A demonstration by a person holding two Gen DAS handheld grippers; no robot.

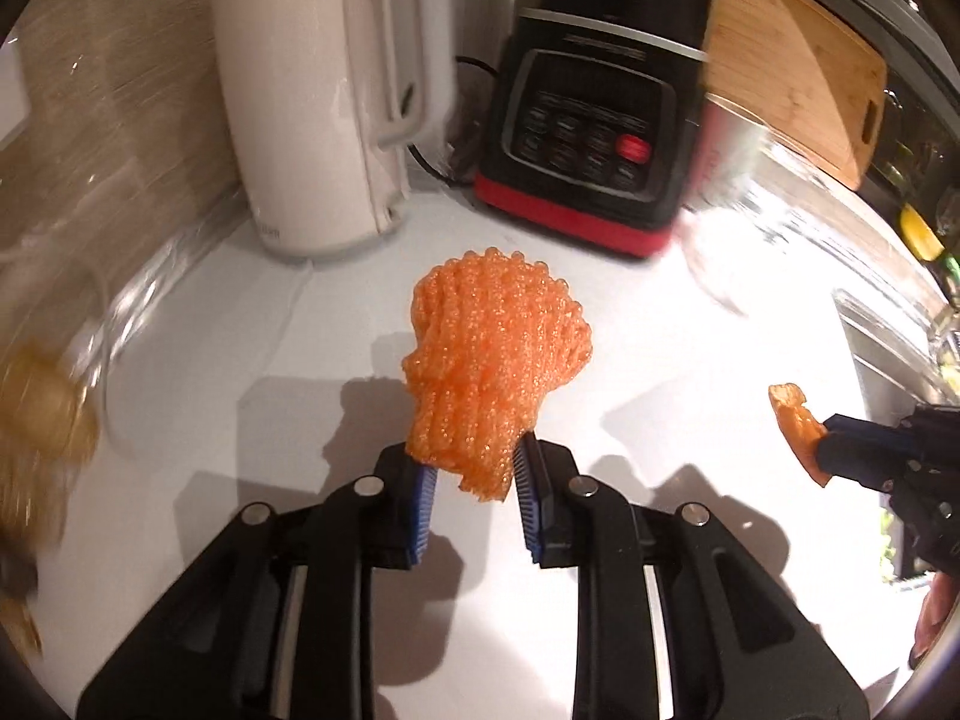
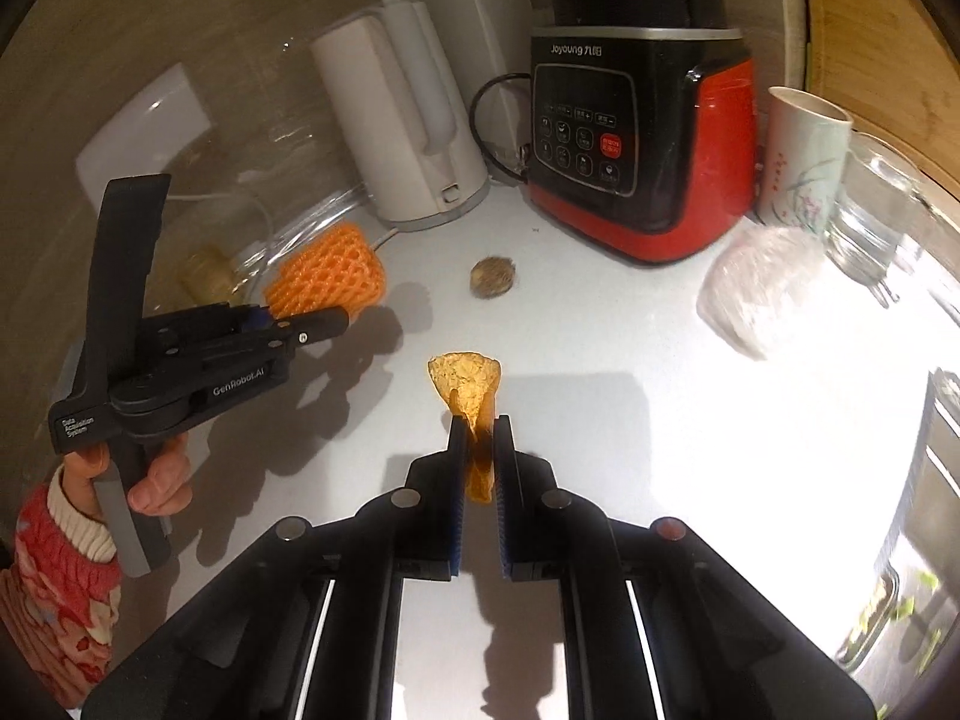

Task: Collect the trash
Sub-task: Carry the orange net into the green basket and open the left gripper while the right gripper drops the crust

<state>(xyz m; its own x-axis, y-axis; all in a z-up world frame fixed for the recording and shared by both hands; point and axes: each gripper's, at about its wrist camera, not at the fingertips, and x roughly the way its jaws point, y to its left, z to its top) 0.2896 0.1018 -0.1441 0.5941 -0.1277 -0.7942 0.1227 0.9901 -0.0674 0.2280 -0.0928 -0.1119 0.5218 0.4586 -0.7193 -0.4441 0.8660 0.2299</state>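
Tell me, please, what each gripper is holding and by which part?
The left gripper pinches the orange foam net by its lower end; the right gripper clamps the orange peel by its lower part.

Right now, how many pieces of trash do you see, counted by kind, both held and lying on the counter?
Orange foam fruit net, in left claw: 1
Orange peel, in right claw: 1
Brown nut shell on counter: 1
Crumpled clear plastic: 1
Total: 4

Glossy white countertop meets beige wall.
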